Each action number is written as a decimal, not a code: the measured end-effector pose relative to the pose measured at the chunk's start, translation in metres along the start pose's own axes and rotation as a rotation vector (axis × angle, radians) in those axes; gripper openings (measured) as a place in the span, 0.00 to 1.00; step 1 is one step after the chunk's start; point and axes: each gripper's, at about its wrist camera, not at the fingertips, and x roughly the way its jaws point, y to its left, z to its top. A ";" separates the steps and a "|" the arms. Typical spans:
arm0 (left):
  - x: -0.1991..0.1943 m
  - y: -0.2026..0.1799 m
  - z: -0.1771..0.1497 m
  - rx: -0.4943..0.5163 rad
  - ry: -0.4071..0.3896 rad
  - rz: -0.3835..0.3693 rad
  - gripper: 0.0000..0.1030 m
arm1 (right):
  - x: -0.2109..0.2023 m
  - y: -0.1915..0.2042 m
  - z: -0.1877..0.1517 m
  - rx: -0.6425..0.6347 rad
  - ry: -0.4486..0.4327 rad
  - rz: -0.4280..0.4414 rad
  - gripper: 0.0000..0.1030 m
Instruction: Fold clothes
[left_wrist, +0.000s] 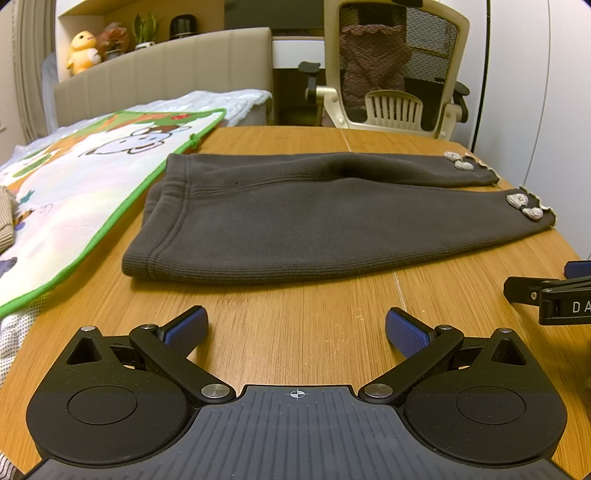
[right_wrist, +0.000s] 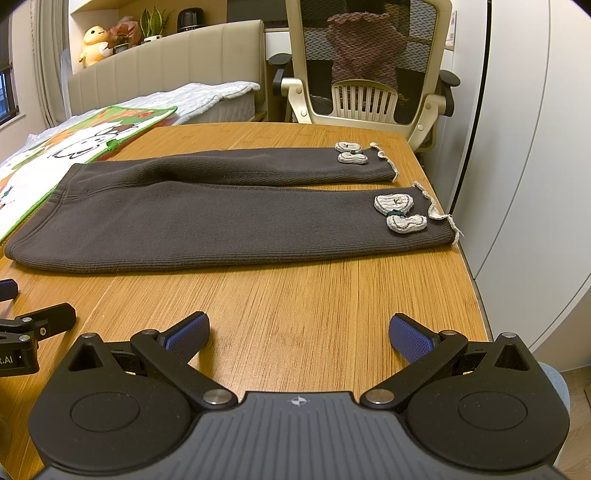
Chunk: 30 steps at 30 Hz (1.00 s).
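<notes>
Table (left_wrist: 295, 332): trousers (left_wrist: 314, 221) beyond tool (left_wrist: 295, 328)

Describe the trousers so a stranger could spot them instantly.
On the wooden table in front of the mesh office chair, the dark grey trousers lie flat, waistband left. Unlike the bright cartoon mat beside them, each cuff carries a pale crocheted bow.

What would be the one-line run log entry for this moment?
left gripper open | right gripper open | trousers flat on table, untouched
</notes>
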 end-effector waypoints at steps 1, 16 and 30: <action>0.000 0.000 0.000 0.000 0.000 0.000 1.00 | 0.000 0.000 0.000 0.000 0.000 0.000 1.00; 0.000 -0.002 0.001 -0.001 0.000 0.001 1.00 | 0.000 -0.001 0.000 0.000 0.000 0.000 1.00; -0.001 -0.002 0.001 0.000 0.000 0.001 1.00 | 0.000 0.000 0.000 0.001 0.000 -0.001 1.00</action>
